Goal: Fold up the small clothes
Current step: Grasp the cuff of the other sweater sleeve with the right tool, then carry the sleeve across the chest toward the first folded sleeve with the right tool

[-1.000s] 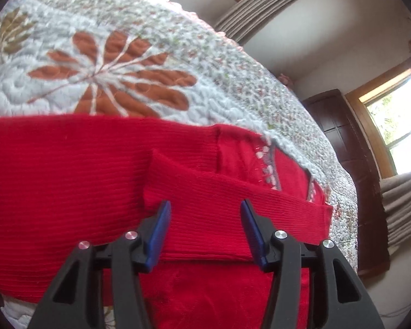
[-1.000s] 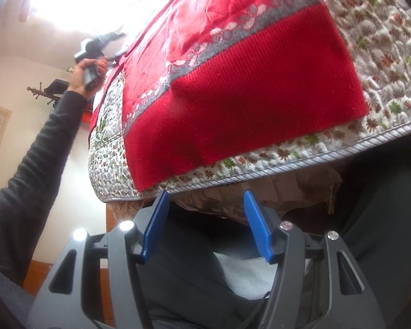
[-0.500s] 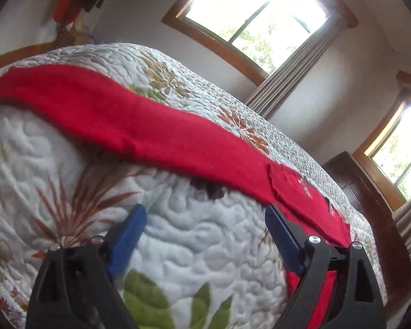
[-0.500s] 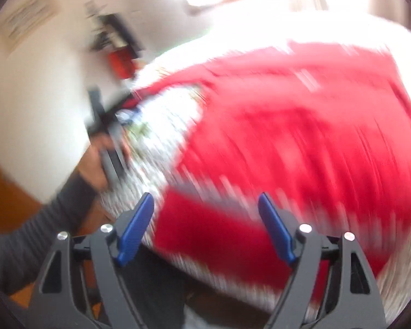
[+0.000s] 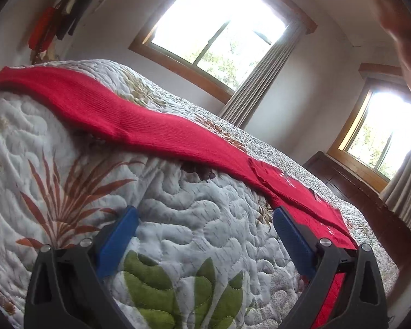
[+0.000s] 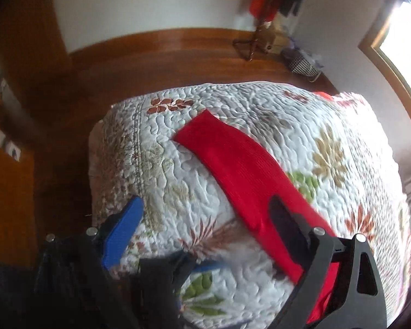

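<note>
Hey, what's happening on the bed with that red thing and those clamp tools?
A person is folding a small red sweater spread on a floral quilt, working with a handheld two-finger gripper in each hand. Right now neither tool grips anything: the left gripper hangs open over bare quilt beside the sweater, and the right gripper is open too, above a long sleeve that lies stretched out flat, not yet folded in.

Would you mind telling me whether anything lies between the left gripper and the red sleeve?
Nothing visible does. Only bare quilt lies between the open left gripper and the sleeve stretched flat beyond it.
</note>
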`<state>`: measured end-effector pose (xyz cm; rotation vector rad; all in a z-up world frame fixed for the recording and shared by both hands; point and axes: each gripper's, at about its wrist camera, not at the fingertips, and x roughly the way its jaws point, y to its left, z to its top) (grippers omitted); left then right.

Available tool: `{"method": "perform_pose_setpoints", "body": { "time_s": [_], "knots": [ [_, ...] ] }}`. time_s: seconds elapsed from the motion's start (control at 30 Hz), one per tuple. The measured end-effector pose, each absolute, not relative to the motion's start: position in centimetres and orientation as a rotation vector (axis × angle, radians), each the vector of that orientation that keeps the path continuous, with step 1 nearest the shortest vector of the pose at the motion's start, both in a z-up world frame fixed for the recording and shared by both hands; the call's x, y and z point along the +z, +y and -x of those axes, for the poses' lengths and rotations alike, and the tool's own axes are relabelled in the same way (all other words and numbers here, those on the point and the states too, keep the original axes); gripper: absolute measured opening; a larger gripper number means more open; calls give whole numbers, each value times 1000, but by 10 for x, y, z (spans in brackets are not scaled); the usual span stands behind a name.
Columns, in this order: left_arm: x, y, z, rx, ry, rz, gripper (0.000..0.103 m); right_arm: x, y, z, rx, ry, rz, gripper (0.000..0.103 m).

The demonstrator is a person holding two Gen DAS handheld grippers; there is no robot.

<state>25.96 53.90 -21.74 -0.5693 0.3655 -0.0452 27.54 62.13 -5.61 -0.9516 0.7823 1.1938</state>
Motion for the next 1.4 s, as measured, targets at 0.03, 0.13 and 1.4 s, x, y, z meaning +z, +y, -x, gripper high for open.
{"method": "perform_pose_setpoints", "body": {
  "time_s": [0.03,0.13,1.4],
  "knots": [
    [-218,539,-259,-47,361,571,99,-70,647,-270,1181,755,1034,89],
    [-222,538,-256,-55,349,578,99,-119,693,-257,1159,725,1240,70],
    [-160,527,-306,-56,522,696,99,-116,87,-533,603,1042,-322,7]
  ]
}}
